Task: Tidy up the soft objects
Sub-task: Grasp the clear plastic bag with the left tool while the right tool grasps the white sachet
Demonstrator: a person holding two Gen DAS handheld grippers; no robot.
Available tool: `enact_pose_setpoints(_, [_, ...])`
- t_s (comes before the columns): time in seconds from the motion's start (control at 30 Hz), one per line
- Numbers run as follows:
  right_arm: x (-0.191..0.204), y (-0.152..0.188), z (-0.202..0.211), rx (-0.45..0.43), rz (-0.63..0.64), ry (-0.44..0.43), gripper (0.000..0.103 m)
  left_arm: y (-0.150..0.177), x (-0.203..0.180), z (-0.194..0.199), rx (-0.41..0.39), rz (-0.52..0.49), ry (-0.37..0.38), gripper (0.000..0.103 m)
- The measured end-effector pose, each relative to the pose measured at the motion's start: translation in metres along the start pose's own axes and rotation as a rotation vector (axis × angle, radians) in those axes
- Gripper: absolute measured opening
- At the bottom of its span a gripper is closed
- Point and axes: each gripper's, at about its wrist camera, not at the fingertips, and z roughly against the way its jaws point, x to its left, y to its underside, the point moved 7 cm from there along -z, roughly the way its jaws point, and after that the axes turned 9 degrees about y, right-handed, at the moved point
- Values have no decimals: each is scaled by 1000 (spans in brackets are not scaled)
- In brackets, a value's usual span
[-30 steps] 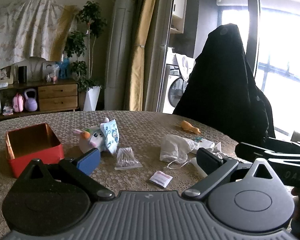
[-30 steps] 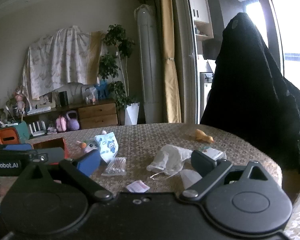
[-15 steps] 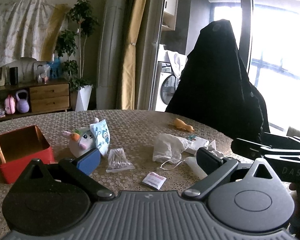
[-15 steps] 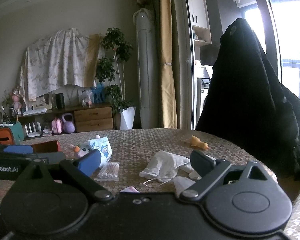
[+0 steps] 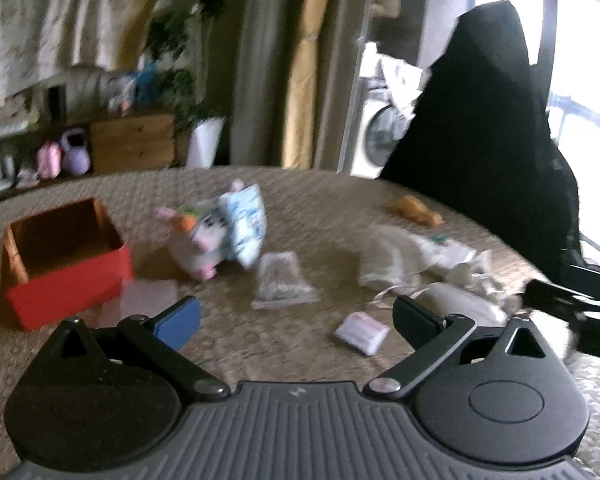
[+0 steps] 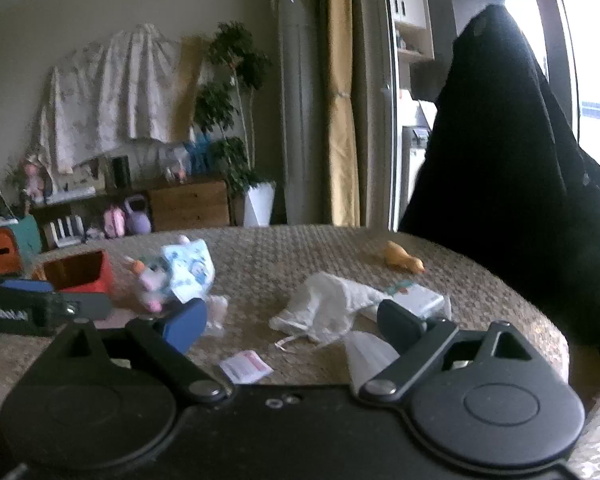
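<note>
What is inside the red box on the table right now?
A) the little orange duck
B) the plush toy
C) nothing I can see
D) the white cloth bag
C: the red box stands open and what shows of its inside is bare, while the plush toy, orange duck and white cloth bag all lie out on the table.

On the table: one red box, one plush toy, one clear bag, one small white packet, one orange toy. One crumpled white cloth too. Grippers, two: left gripper, right gripper.
</note>
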Motion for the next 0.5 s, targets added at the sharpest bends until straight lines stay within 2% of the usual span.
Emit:
enact_pose_setpoints(0.2, [-20,17,-31,95,-17,26,91,4,51,-27,53,77,-111,103])
enact_pose_setpoints(0.3, [-28,26,-46,129,-11,34,90,5,72,-40,68,73,-178,103])
enact_pose_setpoints(0.5, [-14,35,-73,196,40,-28,89,19,105,-70,153,74,-268,103])
